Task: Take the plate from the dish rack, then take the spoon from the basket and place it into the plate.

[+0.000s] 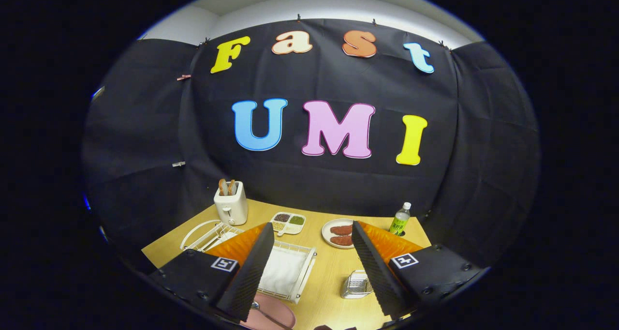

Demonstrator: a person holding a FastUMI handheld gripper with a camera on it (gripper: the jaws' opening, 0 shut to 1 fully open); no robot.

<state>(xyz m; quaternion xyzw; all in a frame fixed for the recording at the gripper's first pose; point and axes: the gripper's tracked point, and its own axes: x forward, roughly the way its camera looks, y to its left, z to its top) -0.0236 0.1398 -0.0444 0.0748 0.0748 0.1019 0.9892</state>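
My gripper (pixel 312 226) is open and held high above the wooden table (pixel 329 277), with nothing between its fingers. A pink plate (pixel 273 314) lies flat on the table near the front edge, just below the left finger. A metal spoon (pixel 263 312) rests on that plate, its bowl tucked partly under the left finger. The white wire dish rack (pixel 286 270) stands behind the plate, beside the left finger. A small metal mesh basket (pixel 355 284) sits by the right finger, which hides part of it.
At the back of the table stand a white toaster (pixel 231 205) with bread, a divided tray of grains (pixel 288 222), a plate of sausages (pixel 338 233) and a green-labelled bottle (pixel 400 219). A second white wire rack (pixel 205 234) lies at the left.
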